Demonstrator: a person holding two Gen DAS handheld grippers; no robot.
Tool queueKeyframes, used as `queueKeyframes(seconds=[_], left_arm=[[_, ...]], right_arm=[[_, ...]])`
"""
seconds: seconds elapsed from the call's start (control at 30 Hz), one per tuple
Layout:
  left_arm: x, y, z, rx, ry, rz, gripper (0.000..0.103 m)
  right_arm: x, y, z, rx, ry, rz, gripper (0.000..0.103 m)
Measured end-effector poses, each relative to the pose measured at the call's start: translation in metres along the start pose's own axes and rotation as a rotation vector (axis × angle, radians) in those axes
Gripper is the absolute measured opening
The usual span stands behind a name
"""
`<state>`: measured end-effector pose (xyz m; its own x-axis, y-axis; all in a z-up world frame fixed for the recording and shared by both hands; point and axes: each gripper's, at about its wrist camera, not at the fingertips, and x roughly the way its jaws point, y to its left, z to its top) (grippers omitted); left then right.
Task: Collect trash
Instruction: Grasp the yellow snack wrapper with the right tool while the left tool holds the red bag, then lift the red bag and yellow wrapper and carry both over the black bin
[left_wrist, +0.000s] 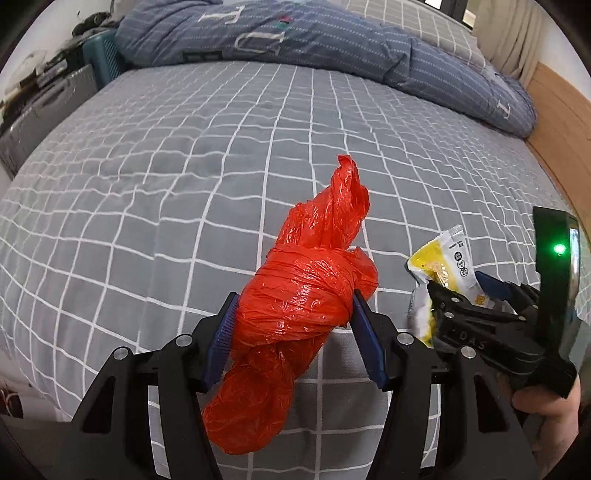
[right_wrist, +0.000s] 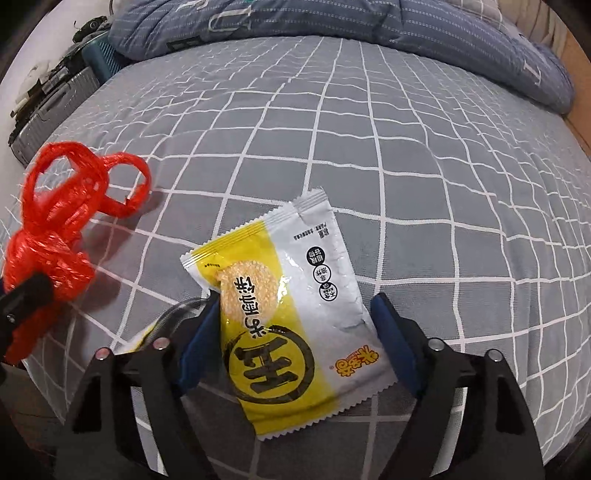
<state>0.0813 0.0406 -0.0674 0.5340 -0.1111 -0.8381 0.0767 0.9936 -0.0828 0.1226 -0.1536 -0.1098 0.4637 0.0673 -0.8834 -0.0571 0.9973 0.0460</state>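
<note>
My left gripper (left_wrist: 294, 297) is shut on a knotted red plastic bag (left_wrist: 295, 314); its blue pads press the bundle from both sides, and the bag's ends stick out above and below. In the right wrist view the same red bag (right_wrist: 55, 229) shows at the left edge with its looped handles up. A yellow and silver snack packet (right_wrist: 295, 314) lies on the grey checked bedsheet (right_wrist: 424, 166) between the blue pads of my right gripper (right_wrist: 295, 297), which touch its two side edges; its left edge is buckled. The left wrist view shows the right gripper (left_wrist: 458, 286) on the snack packet (left_wrist: 448, 258).
A folded blue striped quilt (left_wrist: 295, 37) lies along the far side of the bed. A grey suitcase (right_wrist: 48, 107) and a teal basket (left_wrist: 103, 55) stand beyond the left edge. A wooden bed frame (left_wrist: 561, 118) runs along the right. A person's hand (left_wrist: 546, 410) holds the right gripper.
</note>
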Motion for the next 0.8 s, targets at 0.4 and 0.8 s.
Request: queueKeyframes(seconds=[0.4,0.8], left_arm=[[0.001,0.004,-0.001,0.04,-0.001,-0.011,0.058],[-0.002,0.004,-0.002,0.055,-0.012,-0.014,0.058]], right_arm=[[-0.005,-0.008,-0.001,0.02,-0.001,0.01,0.046],[-0.029,-0.007,0.003,0.015,-0.081,0.027,0.039]])
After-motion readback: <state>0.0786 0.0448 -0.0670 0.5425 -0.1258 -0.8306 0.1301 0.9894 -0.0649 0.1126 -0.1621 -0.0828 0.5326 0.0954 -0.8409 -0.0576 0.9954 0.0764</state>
